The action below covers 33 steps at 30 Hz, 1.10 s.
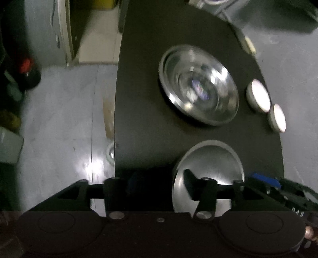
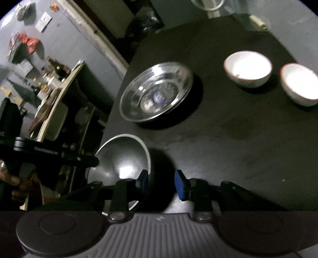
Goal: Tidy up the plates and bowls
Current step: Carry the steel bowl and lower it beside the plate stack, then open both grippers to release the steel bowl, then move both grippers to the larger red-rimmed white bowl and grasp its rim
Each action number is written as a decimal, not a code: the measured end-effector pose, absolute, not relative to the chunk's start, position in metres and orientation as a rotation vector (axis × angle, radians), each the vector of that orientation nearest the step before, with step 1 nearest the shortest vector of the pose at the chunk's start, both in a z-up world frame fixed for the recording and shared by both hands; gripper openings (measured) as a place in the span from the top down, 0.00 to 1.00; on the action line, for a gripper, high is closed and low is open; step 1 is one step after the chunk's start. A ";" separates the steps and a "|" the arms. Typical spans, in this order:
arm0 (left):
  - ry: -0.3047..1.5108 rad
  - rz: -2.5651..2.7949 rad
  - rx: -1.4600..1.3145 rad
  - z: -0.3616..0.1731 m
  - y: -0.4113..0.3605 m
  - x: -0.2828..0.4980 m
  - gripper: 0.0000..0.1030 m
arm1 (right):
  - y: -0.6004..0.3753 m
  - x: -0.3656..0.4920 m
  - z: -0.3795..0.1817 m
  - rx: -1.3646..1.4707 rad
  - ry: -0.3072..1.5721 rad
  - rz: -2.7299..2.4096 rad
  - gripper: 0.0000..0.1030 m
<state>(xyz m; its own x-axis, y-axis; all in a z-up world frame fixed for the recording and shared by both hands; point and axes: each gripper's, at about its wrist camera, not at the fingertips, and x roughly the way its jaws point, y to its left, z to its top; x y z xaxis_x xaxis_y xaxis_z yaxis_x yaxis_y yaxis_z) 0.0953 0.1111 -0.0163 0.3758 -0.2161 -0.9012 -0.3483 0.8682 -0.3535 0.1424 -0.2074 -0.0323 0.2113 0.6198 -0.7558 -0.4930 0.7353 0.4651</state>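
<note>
A steel plate point(image 1: 208, 170) point(image 2: 121, 158) is at the near edge of the black table point(image 1: 151, 99) point(image 2: 228, 129). My left gripper point(image 1: 159, 182) is open, its right finger over the plate's inside. My right gripper point(image 2: 162, 183) is open, its left blue pad at the plate's rim, the right pad apart. A second steel plate point(image 1: 198, 85) point(image 2: 157, 93) lies flat further in. Two white bowls stand at the right: one point(image 1: 258, 95) point(image 2: 247, 68) nearer the middle, one point(image 1: 278, 118) point(image 2: 300, 84) at the edge.
The table's left edge drops to a grey floor point(image 1: 59, 119). A cluttered shelf point(image 2: 49, 85) stands left of the table. The left gripper's body point(image 2: 55, 154) shows in the right wrist view. A glass item point(image 2: 208, 5) sits at the far side.
</note>
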 end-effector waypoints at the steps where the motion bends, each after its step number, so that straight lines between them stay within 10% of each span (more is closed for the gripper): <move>1: 1.181 0.091 -0.535 -0.011 0.112 0.099 0.34 | -0.211 0.143 -0.031 0.147 1.106 0.762 0.57; 10: 1.092 0.050 -0.463 0.020 0.095 0.140 0.02 | -0.239 0.153 -0.029 0.234 1.039 0.645 0.19; 15: 1.042 -0.047 -0.431 0.028 0.067 0.155 0.01 | -0.247 0.156 -0.044 0.287 1.014 0.590 0.05; 33: 0.936 -0.176 -0.328 0.050 0.017 0.212 0.01 | -0.281 0.182 -0.062 0.421 0.815 0.381 0.00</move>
